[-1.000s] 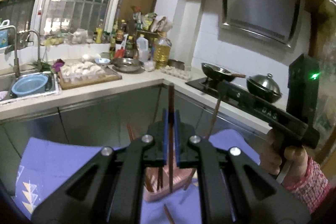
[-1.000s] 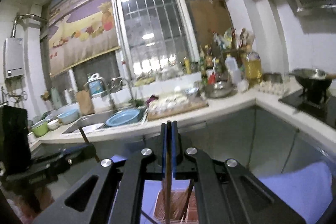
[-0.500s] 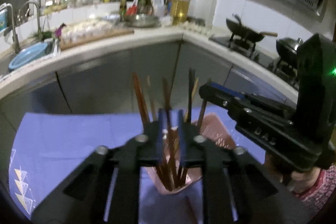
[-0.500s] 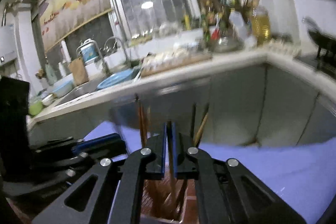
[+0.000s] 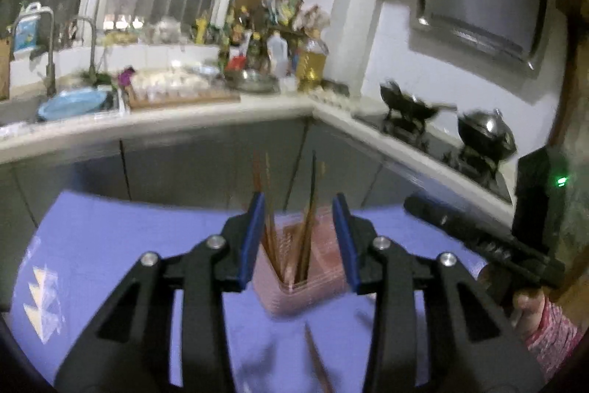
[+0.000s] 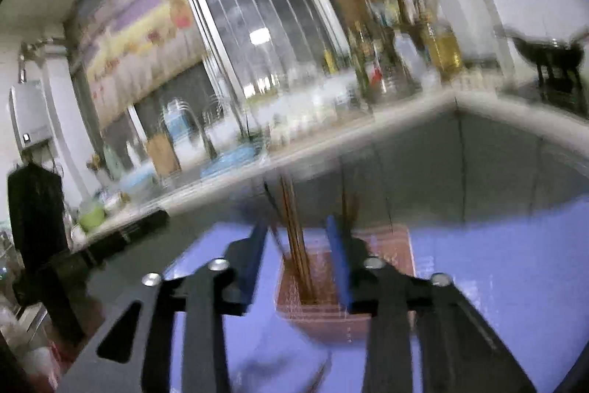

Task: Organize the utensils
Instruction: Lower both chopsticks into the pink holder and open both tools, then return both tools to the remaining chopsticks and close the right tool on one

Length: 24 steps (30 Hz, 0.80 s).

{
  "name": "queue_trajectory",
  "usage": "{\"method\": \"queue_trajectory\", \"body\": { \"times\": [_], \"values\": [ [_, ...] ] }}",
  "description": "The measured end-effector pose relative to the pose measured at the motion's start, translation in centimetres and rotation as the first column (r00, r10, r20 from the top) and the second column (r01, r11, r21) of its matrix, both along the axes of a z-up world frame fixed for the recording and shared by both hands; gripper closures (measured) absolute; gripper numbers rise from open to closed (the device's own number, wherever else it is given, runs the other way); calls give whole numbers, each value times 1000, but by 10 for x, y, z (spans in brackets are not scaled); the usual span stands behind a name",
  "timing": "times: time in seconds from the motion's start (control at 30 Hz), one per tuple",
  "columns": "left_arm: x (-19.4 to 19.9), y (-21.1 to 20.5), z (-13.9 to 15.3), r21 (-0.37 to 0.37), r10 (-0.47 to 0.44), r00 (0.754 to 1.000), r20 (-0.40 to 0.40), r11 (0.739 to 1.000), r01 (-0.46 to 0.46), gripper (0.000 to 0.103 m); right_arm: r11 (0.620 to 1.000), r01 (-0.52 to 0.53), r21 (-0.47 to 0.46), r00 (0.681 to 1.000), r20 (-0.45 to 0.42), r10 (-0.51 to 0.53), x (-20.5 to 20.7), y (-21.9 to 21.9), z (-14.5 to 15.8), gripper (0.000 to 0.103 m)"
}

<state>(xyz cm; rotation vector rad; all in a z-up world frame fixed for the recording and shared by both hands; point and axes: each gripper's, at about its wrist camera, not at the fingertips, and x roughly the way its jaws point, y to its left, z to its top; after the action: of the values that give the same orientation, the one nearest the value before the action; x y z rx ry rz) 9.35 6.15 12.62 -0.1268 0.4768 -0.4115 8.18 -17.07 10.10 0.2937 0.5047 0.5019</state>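
change: both claws dropped toward the pink holder (image 5: 294,267) and let go of the chopsticks they had clamped
left claw (image 5: 299,238): jaws opening, partly spread, pads touching nothing
right claw (image 6: 296,256): jaws opening, narrower gap, pads clear of the sticks
chopsticks (image 5: 309,220): upright in the holder, long axis near vertical, just ahead of both claws
holder place: on the purple cloth (image 5: 110,245) over the tabletop
stray chopstick (image 5: 316,356): flat on the cloth, below and nearer the left claw, likely next

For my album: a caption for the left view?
Left claw opening above the pink holder of chopsticks.
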Motion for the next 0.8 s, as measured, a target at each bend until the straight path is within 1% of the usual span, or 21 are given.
{"method": "queue_trajectory", "body": {
  "times": [0.03,0.07,0.1,0.13,0.17,0.2,0.23,0.27,0.33,0.43,0.5,0.6,0.7,0.8],
  "values": [
    [-6,0,-13,10,-9,1000,-26,1000,9,67,999,-15,-31,998,-60,13,-6,3,-20,82],
    [-12,2,-32,24,-19,997,-72,999,21,67,997,-28,-72,993,-120,19,-11,8,-41,84],
    [-17,3,-52,34,-23,992,-123,999,28,67,992,-45,-118,981,-192,22,-17,15,-68,86],
    [-18,4,-69,38,-24,986,-166,999,31,68,987,-71,-143,963,-267,30,-23,21,-94,87],
    [-20,6,-88,37,-30,974,-223,999,39,70,985,-91,-150,945,-324,38,-26,25,-112,87],
    [-21,7,-101,30,-35,964,-264,999,45,70,983,-103,-152,927,-372,39,-31,29,-130,87],
    [-24,10,-120,19,-39,947,-320,999,47,70,981,-110,-159,914,-404,37,-35,33,-143,87],
    [-27,13,-136,12,-35,931,-365,999,42,70,979,-114,-167,911,-412,36,-39,37,-149,87],
    [-33,18,-156,8,-27,909,-415,999,33,70,975,-119,-189,912,-408,33,-45,46,-155,87],
    [-44,26,-175,2,-12,889,-458,1000,15,70,964,-143,-223,915,-402,43,-50,60,-160,87],
    [-48,31,-181,-1,-5,881,-473,1000,5,70,960,-153,-236,915,-400,48,-50,67,-161,87],
    [-54,36,-184,-4,3,878,-479,1000,-5,70,952,-147,-269,923,-383,34,-48,75,-160,87],
    [-55,37,-187,-8,5,876,-482,1000,-10,70,948,-147,-282,922,-385,29,-44,84,-159,87],
    [-52,32,-185,-11,-1,874,-486,1000,-5,70,923,-146,-357,937,-348,13,-47,94,-162,90]
  ]
}}
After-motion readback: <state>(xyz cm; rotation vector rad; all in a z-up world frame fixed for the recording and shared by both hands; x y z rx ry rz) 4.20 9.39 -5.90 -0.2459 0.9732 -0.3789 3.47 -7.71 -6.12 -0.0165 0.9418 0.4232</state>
